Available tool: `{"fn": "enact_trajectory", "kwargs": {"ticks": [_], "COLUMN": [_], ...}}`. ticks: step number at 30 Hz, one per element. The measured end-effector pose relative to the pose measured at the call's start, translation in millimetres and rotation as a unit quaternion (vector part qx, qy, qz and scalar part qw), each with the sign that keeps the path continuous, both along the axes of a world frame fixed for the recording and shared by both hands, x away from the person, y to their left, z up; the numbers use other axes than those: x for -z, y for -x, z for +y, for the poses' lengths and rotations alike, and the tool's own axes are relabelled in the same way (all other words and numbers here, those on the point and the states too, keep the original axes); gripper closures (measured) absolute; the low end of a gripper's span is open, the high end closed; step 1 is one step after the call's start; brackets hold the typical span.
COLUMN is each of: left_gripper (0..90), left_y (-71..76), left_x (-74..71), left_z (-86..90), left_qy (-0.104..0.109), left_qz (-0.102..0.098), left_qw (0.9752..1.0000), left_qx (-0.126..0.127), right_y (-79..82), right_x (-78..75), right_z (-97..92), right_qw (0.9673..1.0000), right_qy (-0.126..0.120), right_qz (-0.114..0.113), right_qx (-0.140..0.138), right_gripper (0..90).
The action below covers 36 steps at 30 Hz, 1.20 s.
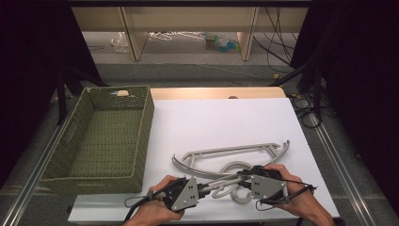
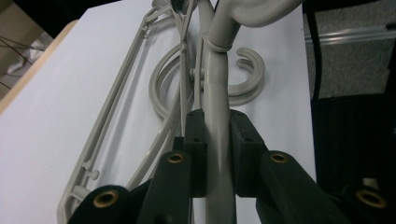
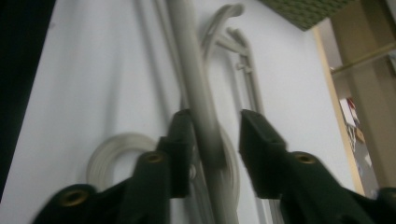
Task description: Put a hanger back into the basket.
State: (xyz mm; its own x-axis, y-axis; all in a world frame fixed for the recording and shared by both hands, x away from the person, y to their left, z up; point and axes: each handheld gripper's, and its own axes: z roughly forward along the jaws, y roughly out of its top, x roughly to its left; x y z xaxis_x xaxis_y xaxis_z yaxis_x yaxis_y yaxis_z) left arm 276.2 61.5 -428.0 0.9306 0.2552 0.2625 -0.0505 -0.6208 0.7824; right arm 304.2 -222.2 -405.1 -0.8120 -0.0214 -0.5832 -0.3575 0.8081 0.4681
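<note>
The grey plastic hanger [image 1: 235,155] is seen in the lower centre of the high view, on the white tabletop [image 1: 211,122], with its hook [image 1: 237,181] lying between the two hands. The left gripper [image 2: 217,135] is clamped fully on the hook's stem, presumably to steady it. The right gripper [image 3: 217,135] is part open: one of its fingers [image 3: 183,135] lies against the stem, the other stands apart, so no grip is judged. The hanger's long axis runs left to right across the frame, its hook toward the bottom edge. A green woven basket [image 1: 70,136] stands at the left, apart.
</note>
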Motion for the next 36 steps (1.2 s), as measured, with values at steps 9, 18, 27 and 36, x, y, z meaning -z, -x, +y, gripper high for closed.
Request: {"fn": "enact_trajectory", "kwargs": {"ticks": [9,18,27,36], "left_gripper": [78.9,78.9,79.0,78.9], "left_y": [-9.5,-14.7,-22.4,-19.9], "left_x": [-13.6,-27.7,-41.0,-56.9], "left_z": [19.7,41.0,61.1,75.3], "left_qy": [0.047,0.088,0.115,0.151], "left_qz": [0.066,0.103,0.133,0.161], "left_qw": [0.9947,0.9861,0.9741,0.9627], "left_qx": [-0.063,-0.096,-0.142,-0.157], "right_y": [1.4,6.2,11.1,9.6], "right_x": [-8.6,-7.3,5.2,12.2], "right_z": [-8.3,-21.9,-27.3,-29.4], "right_qw": [0.9742,0.9468,0.9423,0.9405], "right_qy": [-0.183,-0.260,-0.256,-0.250], "right_qz": [0.066,0.088,0.121,0.134], "right_qx": [0.114,0.168,0.178,0.187], "right_gripper": [38.8,33.1,32.7,32.7]}}
